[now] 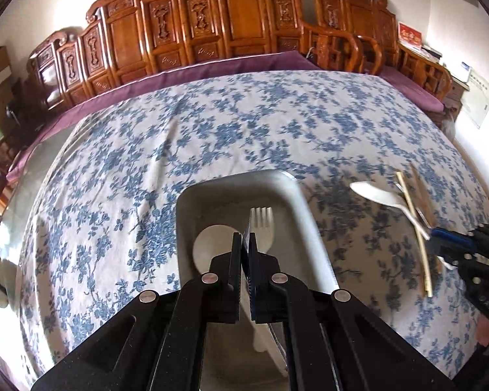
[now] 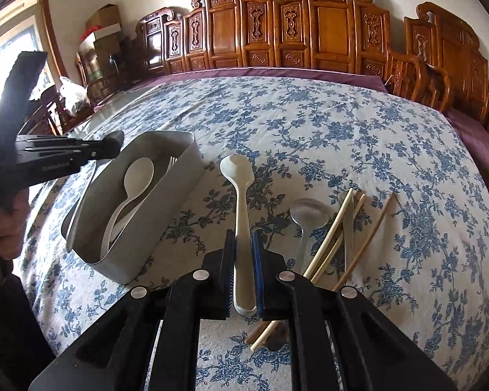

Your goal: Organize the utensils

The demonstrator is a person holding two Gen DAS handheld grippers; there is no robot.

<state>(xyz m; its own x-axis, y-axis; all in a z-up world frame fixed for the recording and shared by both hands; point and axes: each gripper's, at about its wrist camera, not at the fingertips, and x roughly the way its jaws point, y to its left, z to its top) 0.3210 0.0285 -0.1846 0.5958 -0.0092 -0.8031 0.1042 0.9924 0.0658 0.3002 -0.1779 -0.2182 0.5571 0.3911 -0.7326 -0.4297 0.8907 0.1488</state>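
Gripping a white spoon (image 2: 243, 228) by the handle, right gripper (image 2: 243, 273) sits near the bin (image 2: 120, 260); the long bowl end could tilt or slip. Left gripper (image 1: 243, 251), pressed together and empty, hovers over the bin and might block the drop. Chopsticks (image 2: 332, 238) remain on the table.

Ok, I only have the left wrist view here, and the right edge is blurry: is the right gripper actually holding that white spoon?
Observer: Yes. In the right wrist view, the right gripper is shut on the handle of the white spoon, with the bowl pointing away.
Operator: What else lies near it?
Observer: A greyish spoon and three chopsticks, all just to the right of the gripper.
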